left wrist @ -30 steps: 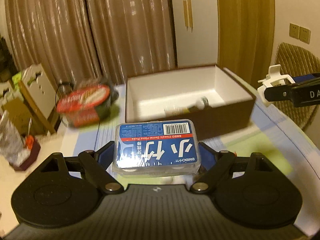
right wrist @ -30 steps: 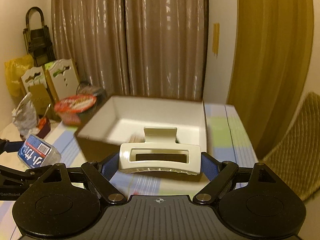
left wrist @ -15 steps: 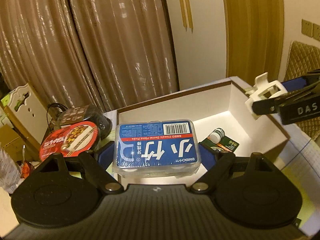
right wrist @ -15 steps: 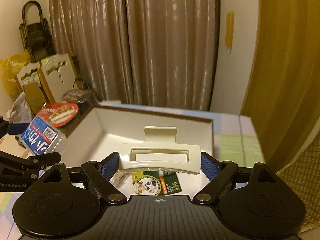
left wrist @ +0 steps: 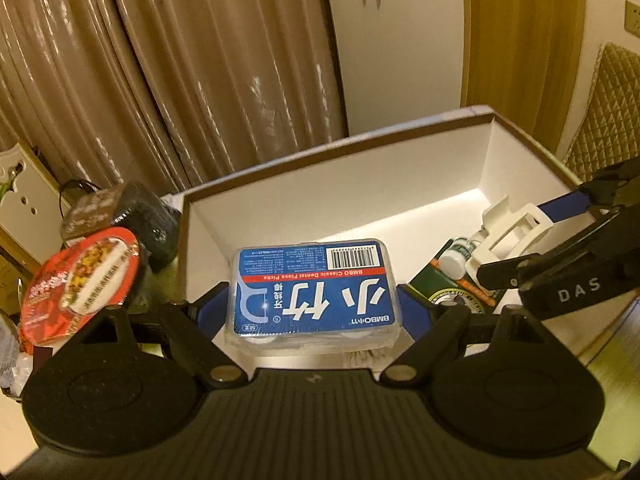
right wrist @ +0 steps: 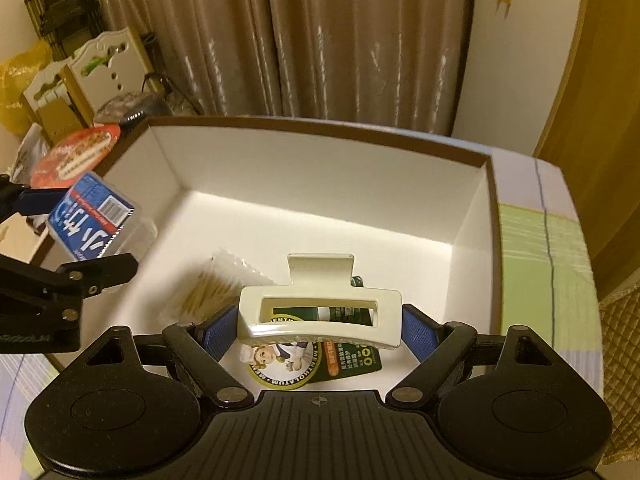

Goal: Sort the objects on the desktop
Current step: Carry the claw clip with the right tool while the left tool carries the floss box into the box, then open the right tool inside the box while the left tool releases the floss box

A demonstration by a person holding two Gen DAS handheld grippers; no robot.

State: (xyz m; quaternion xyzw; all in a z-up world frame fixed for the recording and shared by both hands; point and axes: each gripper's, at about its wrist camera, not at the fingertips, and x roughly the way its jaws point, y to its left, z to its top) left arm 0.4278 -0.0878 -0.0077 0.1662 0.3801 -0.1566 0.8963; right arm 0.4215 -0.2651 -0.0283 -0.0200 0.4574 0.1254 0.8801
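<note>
In the left wrist view, the left claw [left wrist: 314,312] is clamped on a blue floss pick case [left wrist: 313,292], held over the near left part of the open white box [left wrist: 360,184]; a second ago the same case hung over the table short of the box, with the near wall in front of it, so the claw has carried it forward over the rim. On the right of this view the right claw [left wrist: 516,248] has come in too, its white hair clip [left wrist: 510,232] now over the box floor above a small bottle [left wrist: 454,258] and a green card, where before it was outside the right wall. The red food tub [left wrist: 80,276] sits outside, left of the box. In the right wrist view, the right claw [right wrist: 320,324] grips the hair clip by its ends above the green card [right wrist: 320,364], beside a packet of sticks [right wrist: 208,292]; earlier it faced the box from outside. Both things now hang inside the box's outline, so letting go looks like the fitting next move.
</note>
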